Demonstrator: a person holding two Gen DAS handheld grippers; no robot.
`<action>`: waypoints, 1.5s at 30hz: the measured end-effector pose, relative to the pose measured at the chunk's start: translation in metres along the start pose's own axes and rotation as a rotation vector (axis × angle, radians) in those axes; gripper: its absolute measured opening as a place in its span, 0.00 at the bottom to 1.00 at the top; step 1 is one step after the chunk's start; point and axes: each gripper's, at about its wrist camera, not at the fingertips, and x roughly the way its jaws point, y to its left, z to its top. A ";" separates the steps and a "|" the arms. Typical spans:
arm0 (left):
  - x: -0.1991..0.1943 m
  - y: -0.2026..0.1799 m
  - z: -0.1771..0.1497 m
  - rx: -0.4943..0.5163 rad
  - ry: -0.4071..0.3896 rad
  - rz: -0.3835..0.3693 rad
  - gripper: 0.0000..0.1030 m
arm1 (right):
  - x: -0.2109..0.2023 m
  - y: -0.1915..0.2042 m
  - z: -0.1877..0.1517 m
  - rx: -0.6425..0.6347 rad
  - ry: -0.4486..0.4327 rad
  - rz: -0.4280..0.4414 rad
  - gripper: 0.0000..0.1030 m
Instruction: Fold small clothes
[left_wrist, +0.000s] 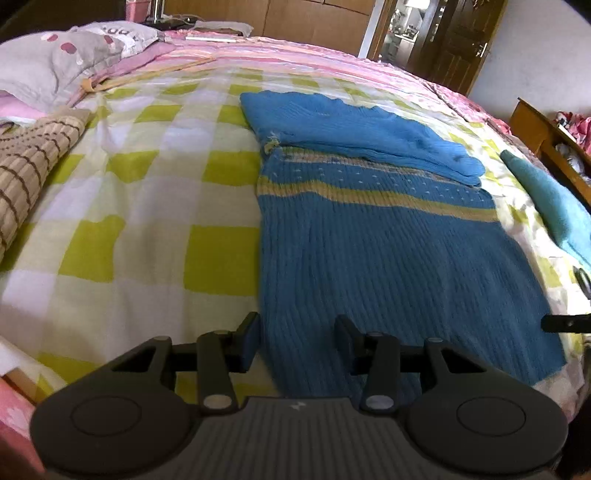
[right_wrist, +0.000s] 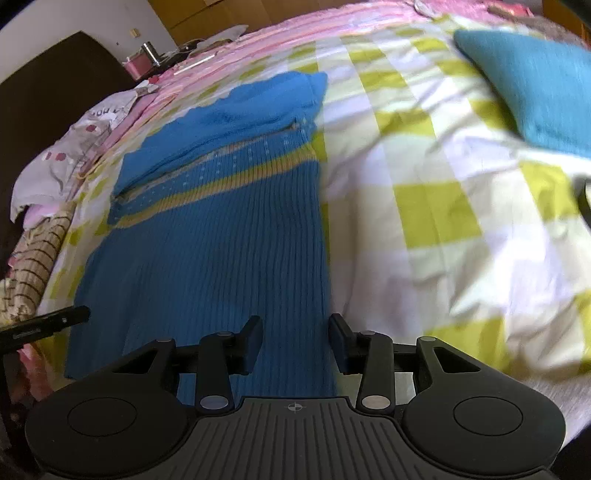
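two black grippers are held over the near hem of a blue ribbed knit sweater (left_wrist: 388, 258) spread on a green-checked bedspread (left_wrist: 147, 206): left gripper (left_wrist: 297, 341) at its left edge, right gripper (right_wrist: 295, 341) at its right, both jaws parted, nothing clamped.

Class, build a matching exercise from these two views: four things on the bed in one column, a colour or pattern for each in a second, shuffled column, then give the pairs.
Things:
1. sweater
2. sheet
3. pillow
4. mat

Descriptions:
A. grey with pink spots
B. blue knit with tan stripes
C. tan with thin brown lines
D. green and white checks

Pairs: 1-B, 2-D, 3-A, 4-C
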 end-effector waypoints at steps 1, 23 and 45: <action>-0.001 -0.001 -0.001 0.001 0.008 -0.016 0.47 | -0.001 0.001 -0.002 -0.001 0.002 0.007 0.38; -0.014 0.011 0.022 -0.183 0.002 -0.254 0.16 | 0.001 -0.012 0.012 0.260 -0.025 0.348 0.09; 0.112 0.058 0.180 -0.333 -0.248 -0.174 0.15 | 0.124 -0.023 0.209 0.489 -0.341 0.388 0.07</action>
